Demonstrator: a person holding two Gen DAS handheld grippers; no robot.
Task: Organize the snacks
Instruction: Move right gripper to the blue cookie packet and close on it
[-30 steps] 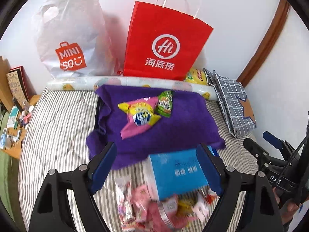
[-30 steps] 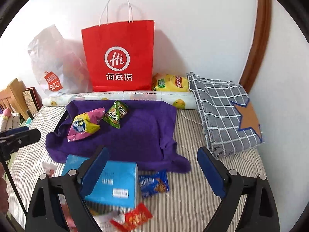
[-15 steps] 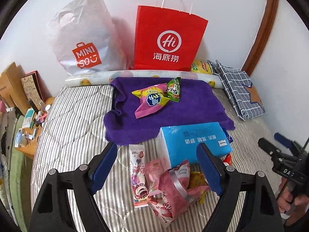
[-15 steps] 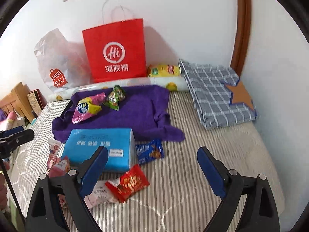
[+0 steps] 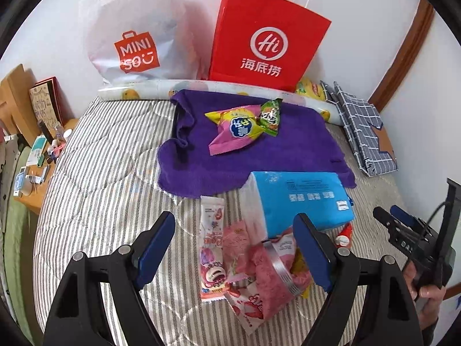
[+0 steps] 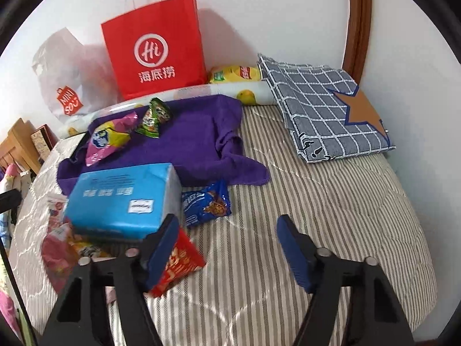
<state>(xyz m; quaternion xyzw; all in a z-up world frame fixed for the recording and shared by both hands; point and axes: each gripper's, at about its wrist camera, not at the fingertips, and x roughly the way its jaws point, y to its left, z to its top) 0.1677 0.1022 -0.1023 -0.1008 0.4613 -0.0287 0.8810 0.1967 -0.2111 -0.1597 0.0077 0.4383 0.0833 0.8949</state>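
Jaws first: right gripper is closing, w/ only bare striped bedding between its pads; the red snack packet lies just under and beside its left finger, not pinched as far as I can tell. Left gripper stands wide apart, nothing clamped, poised above a heap of pink snack bags and a long pink-and-white wafer pack.

Prob. both are lining up for a pick: the loose snacks sit in one pile at the near edge, partly tucked under the blue tissue pack, which leans on them (so it may need shifting before they come free). A blue cookie packet lies just beside that pack on the right.

Further out, a purple towel is spread flat w/ two snacks already on it: a pink-yellow bag touching a small green packet. My guess is the towel is the sorting spot, hence spread open and central.

Surface is a bed w/ a striped quilt, soft, so packets sink a bit. At the back by the white wall: red paper bag, white plastic bag, a fruit-print roll, yellow chip bag, folded checked cloth. Cluttered wooden side table off to the left.
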